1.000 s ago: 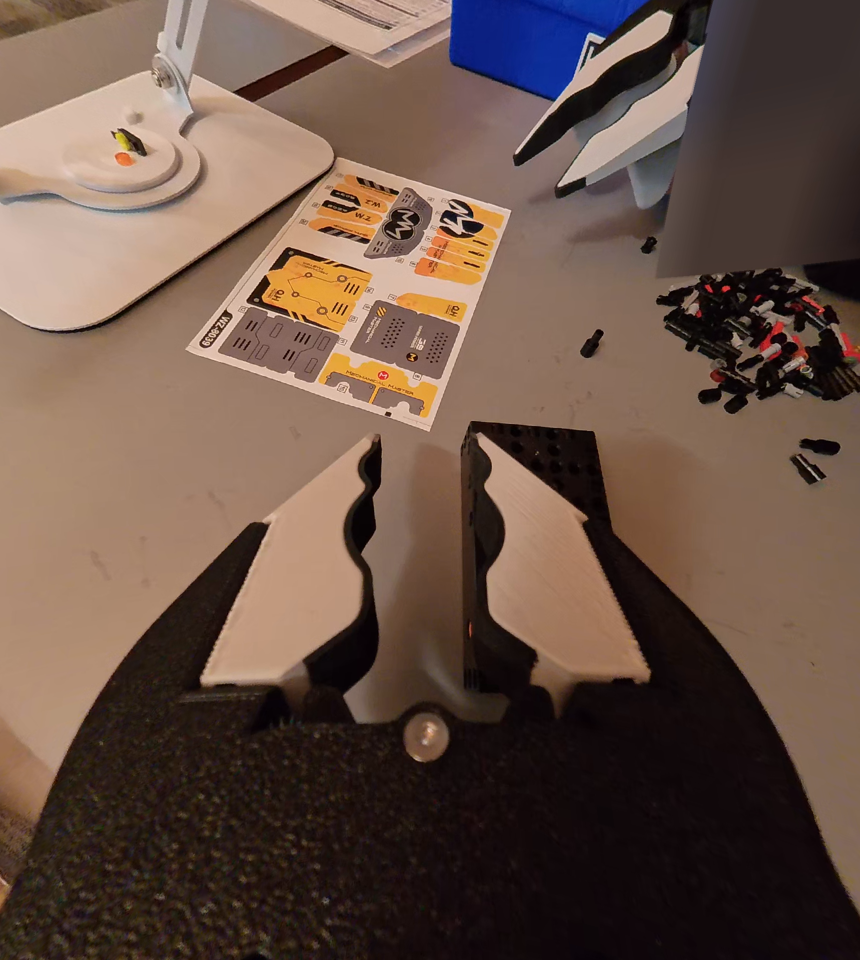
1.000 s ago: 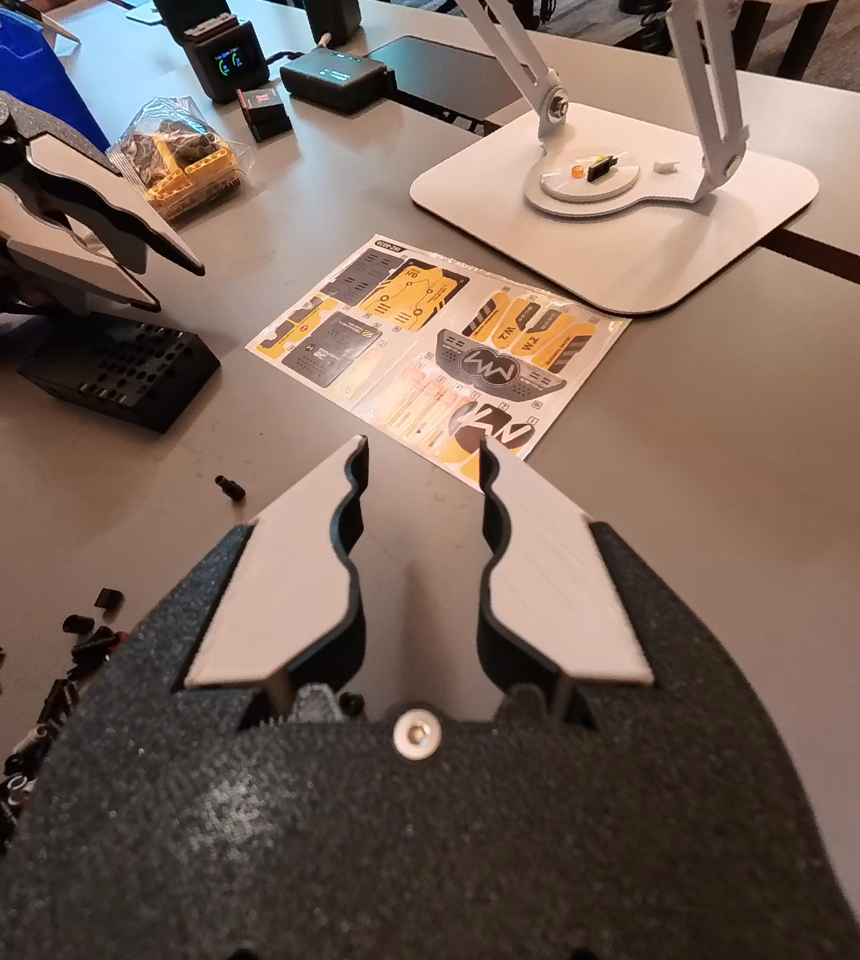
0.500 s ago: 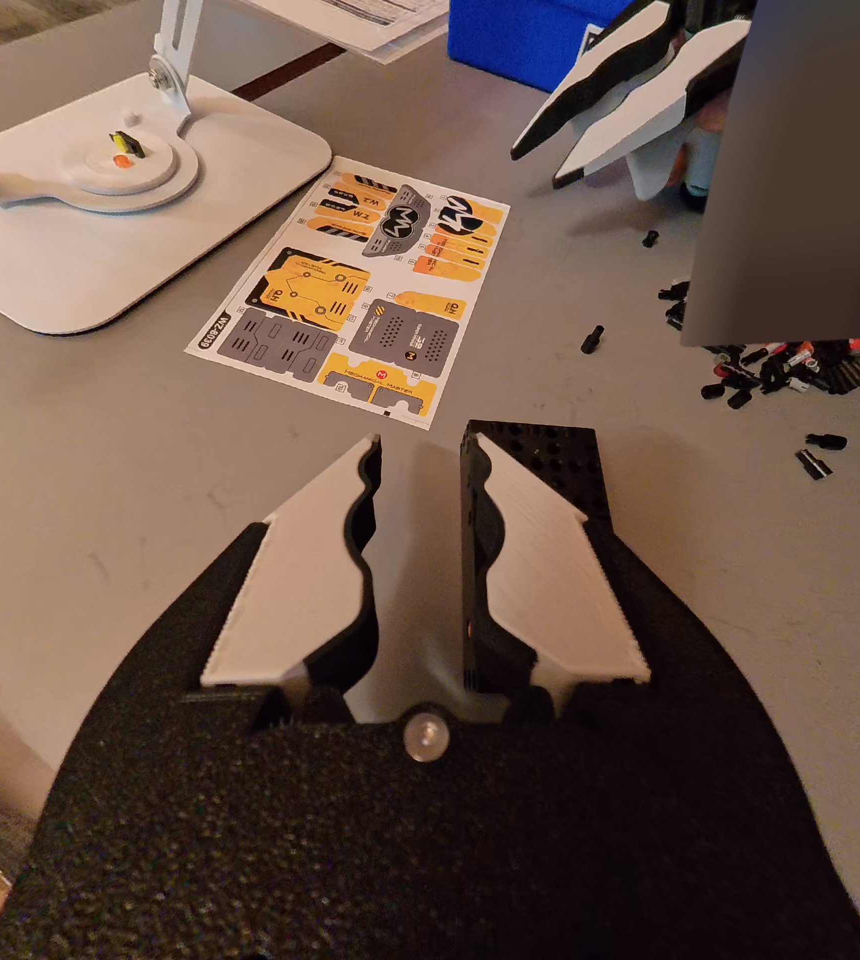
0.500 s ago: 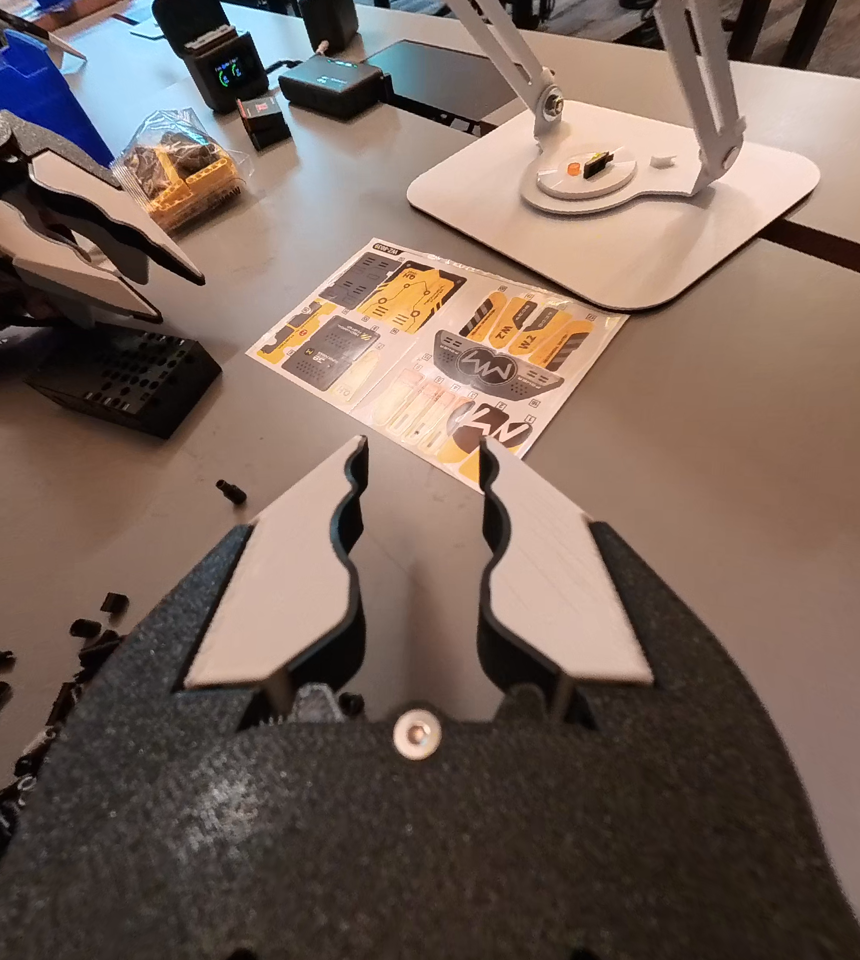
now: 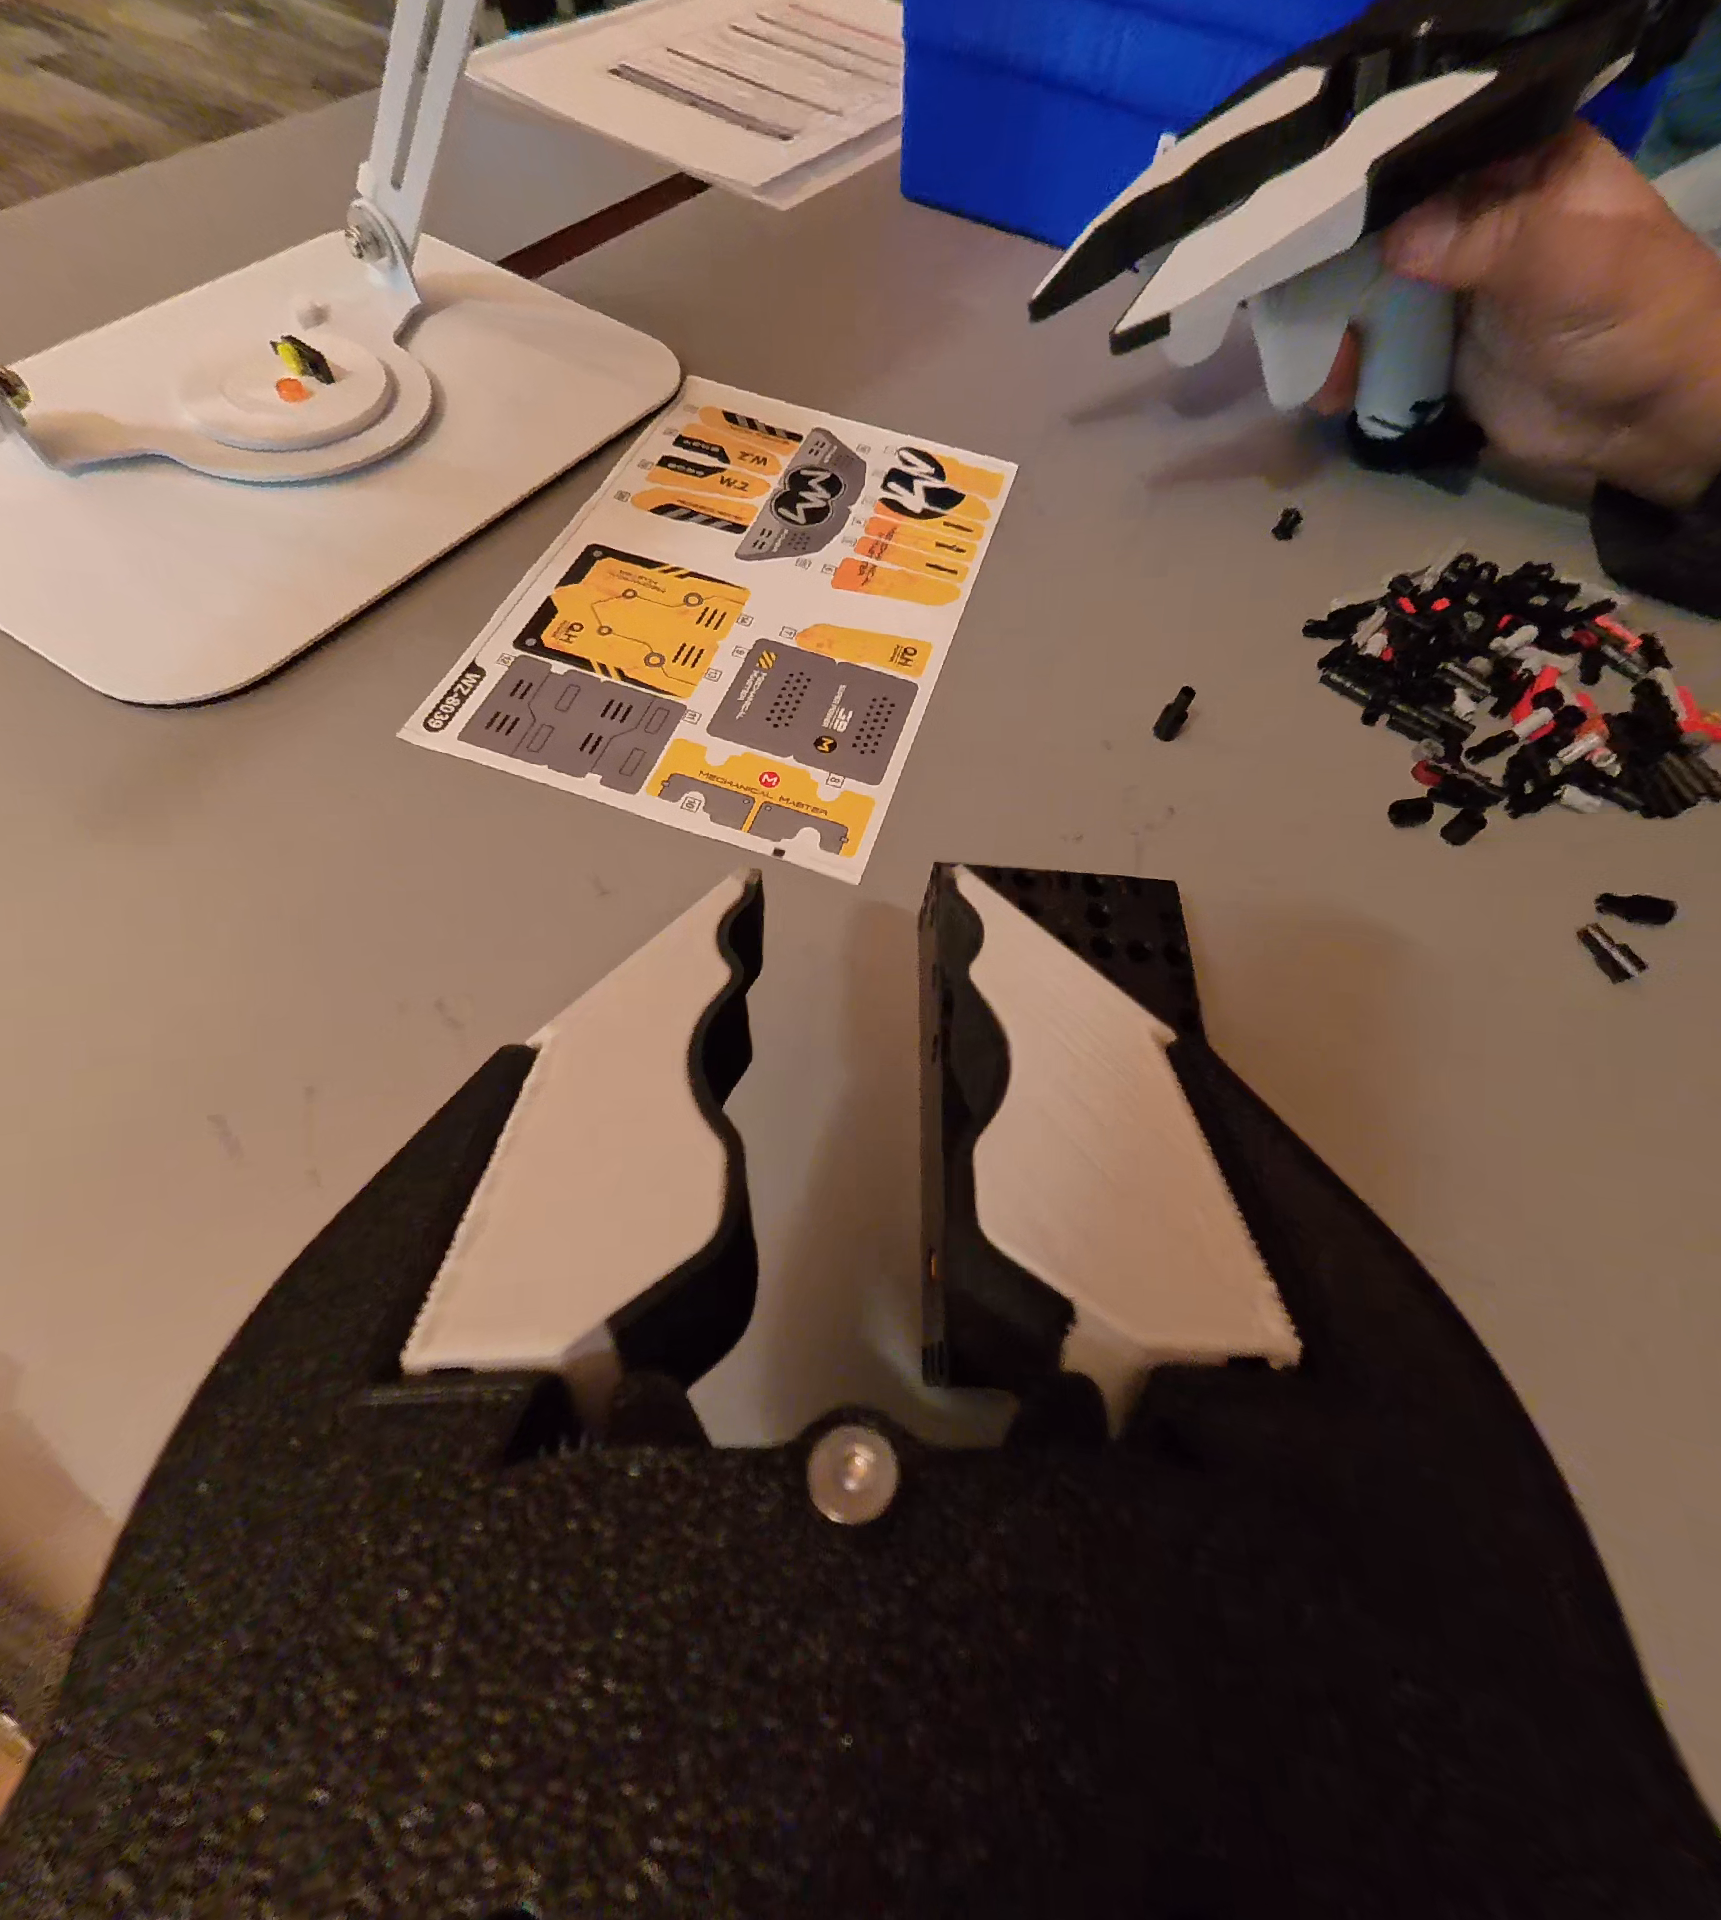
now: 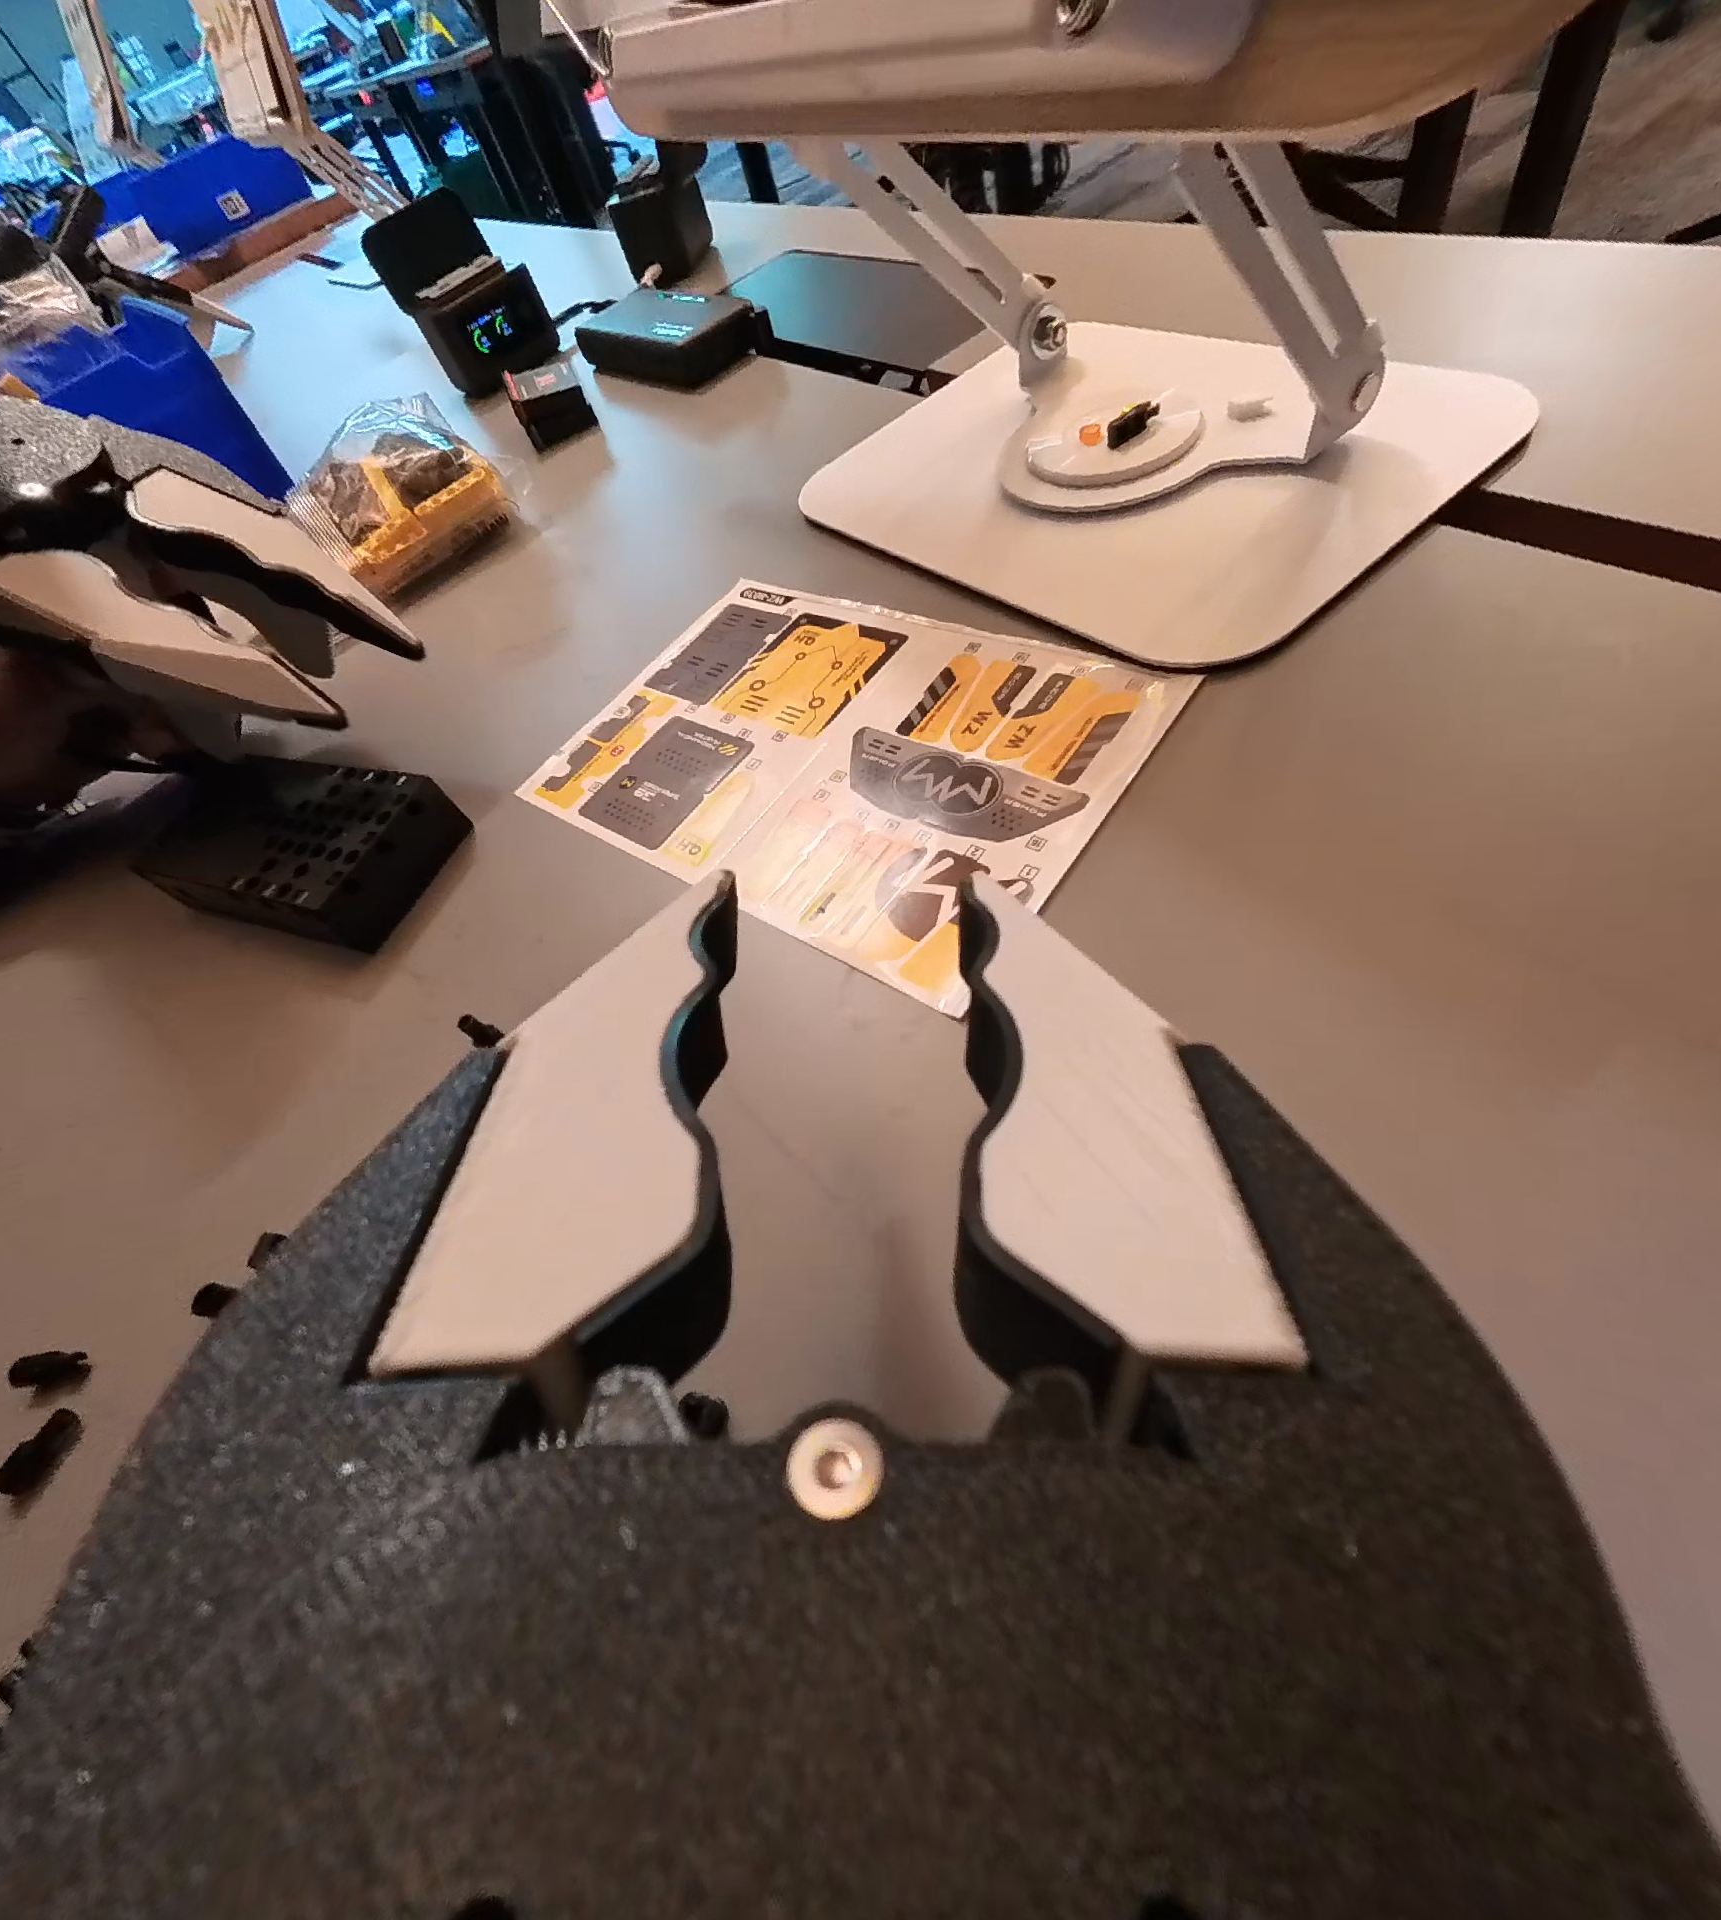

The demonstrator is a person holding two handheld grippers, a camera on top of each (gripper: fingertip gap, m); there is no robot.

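Tools both empty. Left tool (image 5: 840, 894) hovers low over the grey table (image 5: 212, 987), fingers apart; its right finger overlaps the black perforated block (image 5: 1126, 935), which lies flat on the table, and the right wrist view shows the fingers raised clear of it, so no grip. Right tool (image 6: 845, 894) hangs over bare table with fingers apart, tips at the near edge of the sticker sheet (image 6: 835, 769). Pile of small black, red and grey pins (image 5: 1521, 707) lies well apart from the block, with strays (image 5: 1173, 715) between. White stand base (image 6: 1199, 488) sits beyond the sheet; bagged yellow parts (image 6: 409, 499) and blue bin (image 5: 1022, 114) stand further back.
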